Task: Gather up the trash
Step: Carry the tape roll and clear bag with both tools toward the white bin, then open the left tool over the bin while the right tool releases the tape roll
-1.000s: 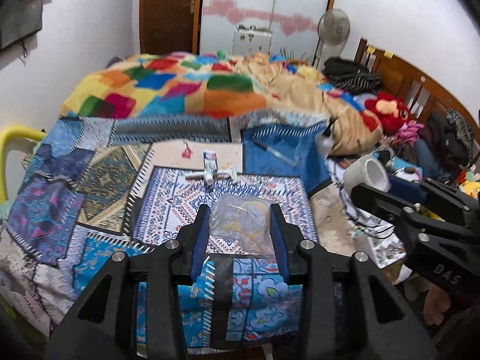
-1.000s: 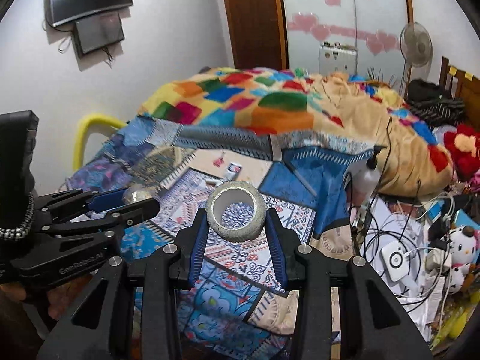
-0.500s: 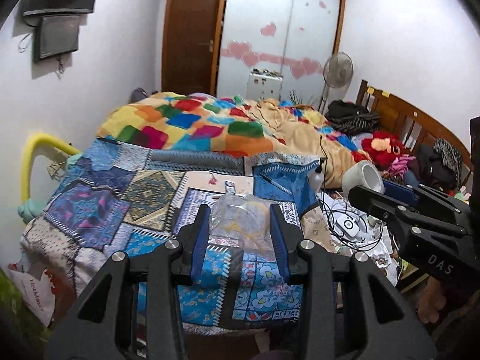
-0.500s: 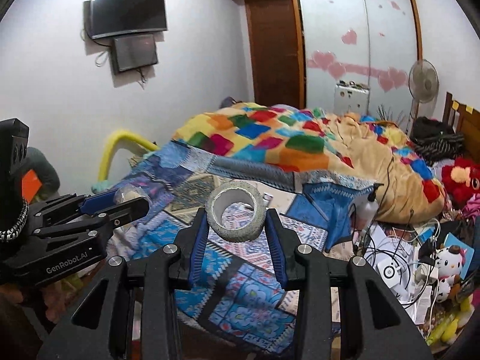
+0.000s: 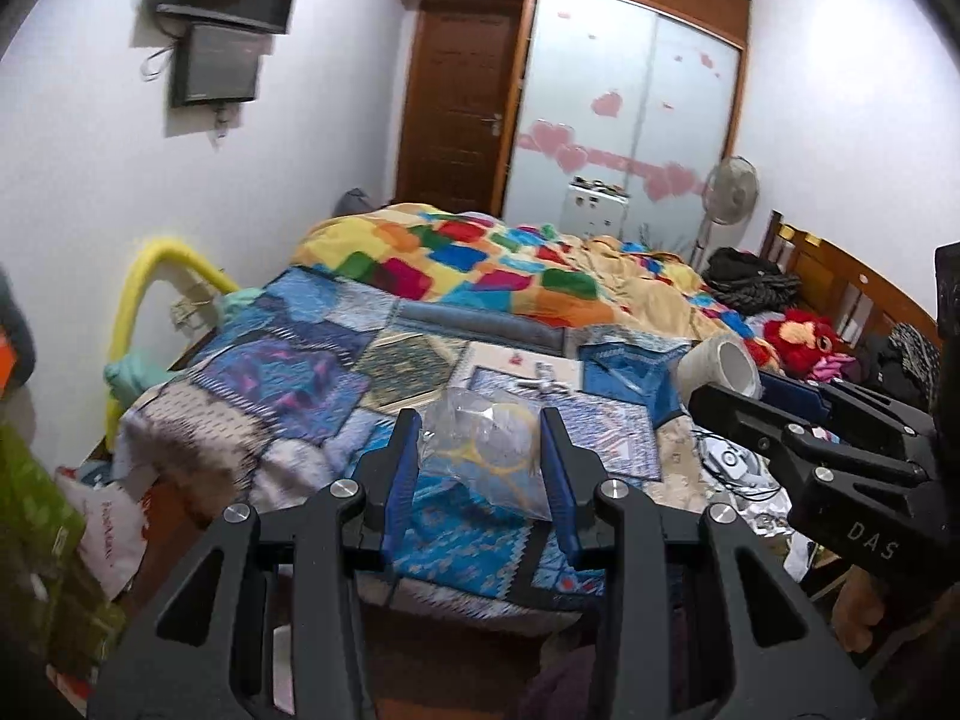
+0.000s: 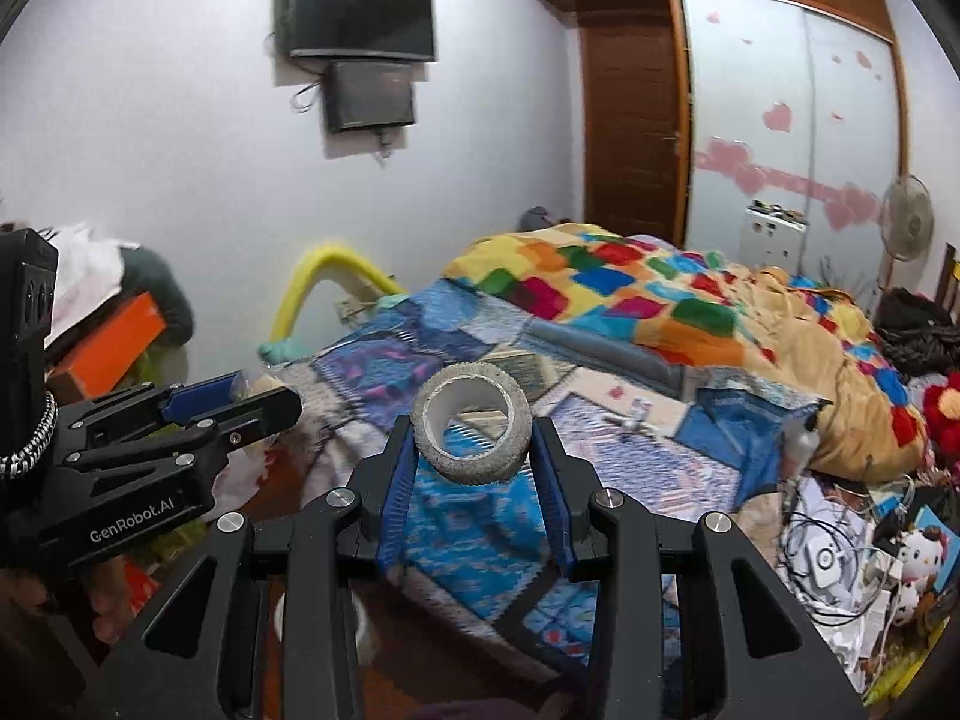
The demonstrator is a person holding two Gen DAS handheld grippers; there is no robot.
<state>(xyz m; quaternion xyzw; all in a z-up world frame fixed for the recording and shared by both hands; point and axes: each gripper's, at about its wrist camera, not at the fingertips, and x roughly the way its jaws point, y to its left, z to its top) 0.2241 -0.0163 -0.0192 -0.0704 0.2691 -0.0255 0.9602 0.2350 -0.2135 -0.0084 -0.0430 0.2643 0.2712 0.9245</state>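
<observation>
The left gripper [image 5: 480, 438] points slightly downward over the near edge of the bed [image 5: 288, 372], its blue pads pressed against a crumpled clear plastic bag [image 5: 486, 450] that hangs between them, above the patchwork bedspread. In the same view the right gripper [image 5: 729, 381] reaches in from the right side, level with the left one and just beside it, with a bare hand [image 5: 864, 612] showing beneath its black body.

The right gripper [image 6: 474, 438] is likewise angled a little downward, and its jaws are narrowed onto a grey, rough-surfaced tape roll [image 6: 471, 432] with a white inner core. The roll sits upright between the pads, its opening facing the camera, held in the air above the bed's near corner. From this view the left gripper [image 6: 255, 399] juts in from the left, the plastic bag only partly visible at its tip.

A colourful checked blanket [image 6: 630, 294] lies heaped further back on the bed.
</observation>
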